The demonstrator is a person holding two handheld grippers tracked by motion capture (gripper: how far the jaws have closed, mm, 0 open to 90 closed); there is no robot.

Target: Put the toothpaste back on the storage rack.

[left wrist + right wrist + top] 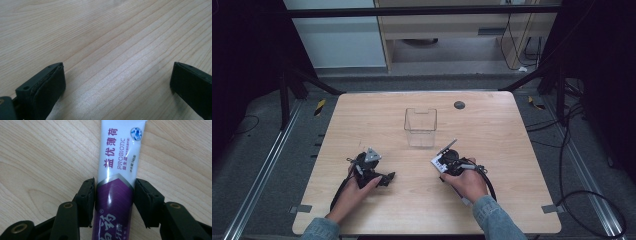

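Note:
A toothpaste tube (117,165), white at its far end and purple toward me, lies flat on the wooden table (37,157). My right gripper (114,197) straddles the purple part, with both black pads touching the tube's sides. In the high view the right gripper (447,161) sits right of the table's centre, and the tube's end (449,146) pokes out toward a clear container. My left gripper (117,82) hovers low over bare wood with its jaws wide apart and nothing between them. In the high view the left gripper (374,167) is held at the front left.
A clear, empty plastic container (420,127) stands upright in the middle of the table (362,115), just beyond the right gripper. A small dark round disc (459,105) sits near the far edge. Black frame legs and cables surround the table.

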